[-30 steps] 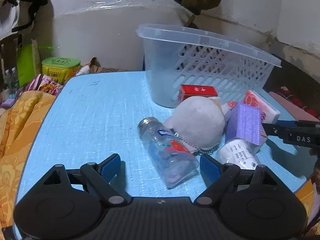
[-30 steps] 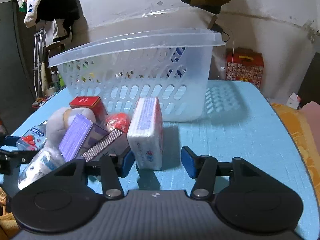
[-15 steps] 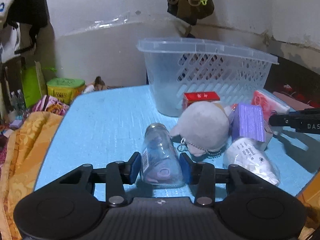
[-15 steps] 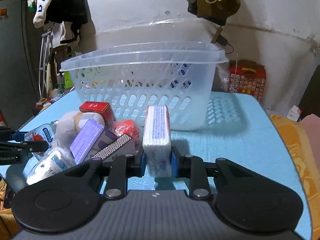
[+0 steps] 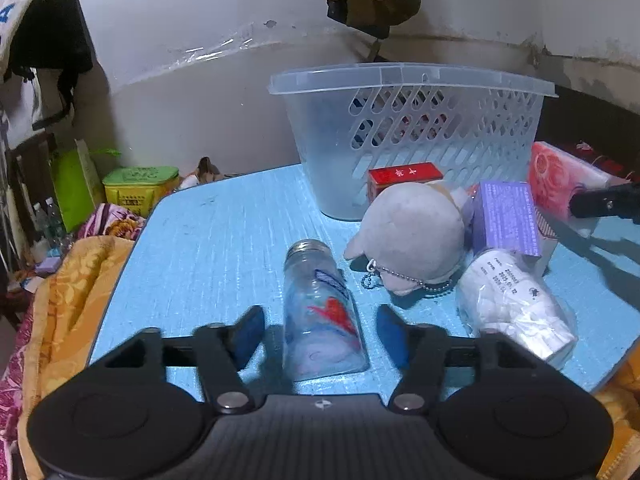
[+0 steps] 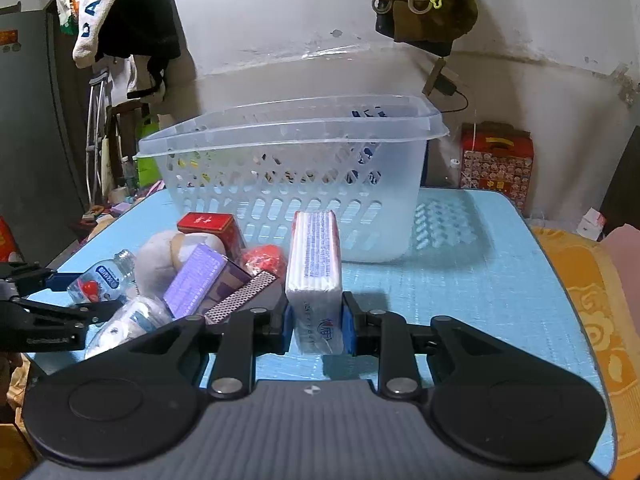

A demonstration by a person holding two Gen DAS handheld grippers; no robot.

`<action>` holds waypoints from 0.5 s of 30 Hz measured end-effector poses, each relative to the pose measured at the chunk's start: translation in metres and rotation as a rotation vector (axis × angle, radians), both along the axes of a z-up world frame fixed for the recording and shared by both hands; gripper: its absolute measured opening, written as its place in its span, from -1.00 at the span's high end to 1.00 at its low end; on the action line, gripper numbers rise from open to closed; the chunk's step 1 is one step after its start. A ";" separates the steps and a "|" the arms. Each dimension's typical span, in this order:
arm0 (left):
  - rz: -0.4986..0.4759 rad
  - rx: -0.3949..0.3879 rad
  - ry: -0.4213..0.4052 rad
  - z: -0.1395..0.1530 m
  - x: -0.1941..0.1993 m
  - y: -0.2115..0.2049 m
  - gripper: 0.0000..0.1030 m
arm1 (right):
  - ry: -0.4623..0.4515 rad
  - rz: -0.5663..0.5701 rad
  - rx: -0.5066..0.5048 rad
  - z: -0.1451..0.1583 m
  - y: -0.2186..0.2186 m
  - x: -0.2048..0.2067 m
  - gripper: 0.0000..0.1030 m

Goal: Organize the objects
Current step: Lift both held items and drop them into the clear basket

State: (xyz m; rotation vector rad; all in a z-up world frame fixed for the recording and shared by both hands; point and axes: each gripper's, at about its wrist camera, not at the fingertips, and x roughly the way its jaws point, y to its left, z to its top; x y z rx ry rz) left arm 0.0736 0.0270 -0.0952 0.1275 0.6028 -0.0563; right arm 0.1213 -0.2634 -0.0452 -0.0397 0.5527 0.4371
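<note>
A clear plastic bottle (image 5: 320, 312) with a red heart label lies on the blue table (image 5: 224, 248), between the fingers of my left gripper (image 5: 320, 336), which is open with gaps on both sides. My right gripper (image 6: 316, 322) is shut on a white tissue pack (image 6: 316, 264) standing on edge. A translucent plastic basket (image 6: 296, 184) stands behind the pile; it also shows in the left wrist view (image 5: 412, 136). The bottle also shows in the right wrist view (image 6: 100, 278).
Beside the bottle lie a grey plush toy (image 5: 412, 236), a purple box (image 5: 504, 216), a red box (image 5: 404, 174), a bagged white roll (image 5: 516, 308) and a matchbox (image 6: 240, 296). An orange blanket (image 5: 68, 280) lies past the table's left edge. A red carton (image 6: 496, 160) stands at the wall.
My left gripper was shut on the bottle half a second ago and has opened; the bottle lies between its fingers. My right gripper closed on the tissue pack and still holds it.
</note>
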 end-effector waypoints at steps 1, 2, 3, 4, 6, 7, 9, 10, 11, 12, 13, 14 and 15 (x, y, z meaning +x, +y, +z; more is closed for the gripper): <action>-0.006 0.006 -0.005 0.000 -0.001 -0.001 0.03 | 0.000 0.003 0.000 -0.001 0.001 -0.001 0.47; -0.005 0.017 -0.009 0.001 -0.001 -0.001 0.11 | 0.000 0.004 0.001 -0.001 0.001 -0.001 0.47; 0.005 0.033 -0.022 0.002 -0.003 -0.002 0.13 | 0.000 0.005 0.002 -0.001 0.000 -0.001 0.47; 0.015 0.039 -0.042 0.004 -0.005 -0.001 0.13 | -0.001 0.007 0.005 0.000 0.000 -0.002 0.47; 0.030 0.037 -0.081 0.010 -0.011 0.001 0.13 | -0.010 0.005 0.010 0.002 -0.003 -0.004 0.47; 0.037 0.028 -0.099 0.013 -0.013 0.004 0.13 | -0.013 0.004 0.017 0.004 -0.004 -0.005 0.47; 0.045 0.007 -0.129 0.019 -0.017 0.008 0.13 | -0.017 0.001 0.034 0.007 -0.008 -0.006 0.47; 0.048 -0.001 -0.144 0.023 -0.019 0.009 0.13 | -0.021 -0.001 0.040 0.008 -0.010 -0.007 0.47; 0.050 -0.004 -0.160 0.026 -0.022 0.010 0.13 | -0.025 -0.002 0.045 0.010 -0.012 -0.008 0.47; 0.050 -0.004 -0.174 0.029 -0.025 0.010 0.13 | -0.028 -0.002 0.050 0.011 -0.013 -0.010 0.47; 0.050 -0.005 -0.188 0.031 -0.027 0.011 0.13 | -0.032 -0.002 0.054 0.013 -0.015 -0.012 0.47; 0.051 -0.007 -0.206 0.033 -0.030 0.012 0.13 | -0.038 -0.003 0.060 0.015 -0.017 -0.013 0.47; 0.052 -0.010 -0.221 0.036 -0.032 0.012 0.13 | -0.045 -0.004 0.065 0.018 -0.019 -0.015 0.47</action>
